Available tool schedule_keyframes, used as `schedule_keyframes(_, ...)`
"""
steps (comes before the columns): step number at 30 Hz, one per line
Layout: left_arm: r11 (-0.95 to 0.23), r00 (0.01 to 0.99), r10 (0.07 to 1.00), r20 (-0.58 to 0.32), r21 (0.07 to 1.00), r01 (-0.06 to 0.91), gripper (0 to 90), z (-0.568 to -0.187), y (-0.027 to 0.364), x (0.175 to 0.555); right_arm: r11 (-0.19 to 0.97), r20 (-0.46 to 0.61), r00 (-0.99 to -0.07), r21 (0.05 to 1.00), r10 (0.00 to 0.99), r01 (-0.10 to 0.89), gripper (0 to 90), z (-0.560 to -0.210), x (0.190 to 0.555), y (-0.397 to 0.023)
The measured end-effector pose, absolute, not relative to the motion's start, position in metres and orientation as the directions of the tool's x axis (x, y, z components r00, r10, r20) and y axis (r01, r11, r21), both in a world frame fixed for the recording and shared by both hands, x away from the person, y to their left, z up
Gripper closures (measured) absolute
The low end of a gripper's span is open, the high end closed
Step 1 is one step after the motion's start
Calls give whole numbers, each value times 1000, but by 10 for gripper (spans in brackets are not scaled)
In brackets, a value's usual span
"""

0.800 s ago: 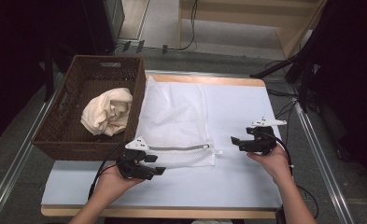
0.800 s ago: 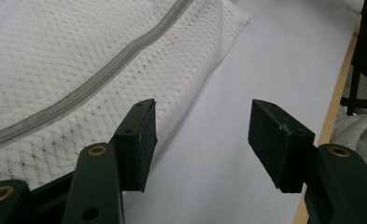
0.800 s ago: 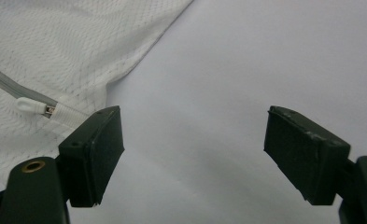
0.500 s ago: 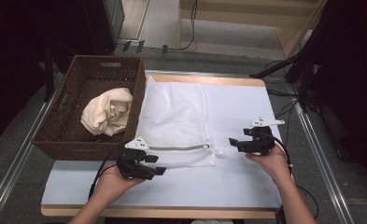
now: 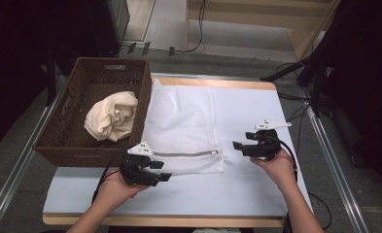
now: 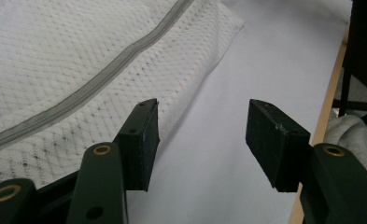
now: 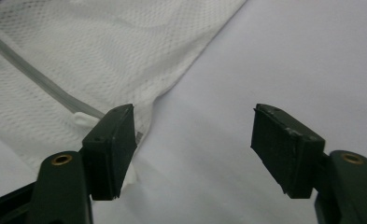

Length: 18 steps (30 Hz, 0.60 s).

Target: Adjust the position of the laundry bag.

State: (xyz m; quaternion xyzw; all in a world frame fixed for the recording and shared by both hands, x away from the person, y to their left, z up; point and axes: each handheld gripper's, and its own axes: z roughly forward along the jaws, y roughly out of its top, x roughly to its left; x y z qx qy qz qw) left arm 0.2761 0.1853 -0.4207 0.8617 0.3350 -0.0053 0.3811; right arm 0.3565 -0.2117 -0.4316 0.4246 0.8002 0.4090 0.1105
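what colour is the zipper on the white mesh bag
Grey; the zipper runs as a grey band across the white mesh laundry bag, clearest in the left gripper view.

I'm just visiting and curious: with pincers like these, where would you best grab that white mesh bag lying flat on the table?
Probably at the zipper pull, at the end of the grey zipper on the mesh bag nearest the right gripper. The bag lies flat, and that small tab sticks out beside the open jaws, so come in low from the bag's right.
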Motion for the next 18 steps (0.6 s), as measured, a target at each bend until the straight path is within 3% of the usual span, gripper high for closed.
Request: schedule_keyframes(18,-511,798,560,-224,665,545,440,-419,191,275,393,116,-677,738,727,548,356,-425,347,-194)
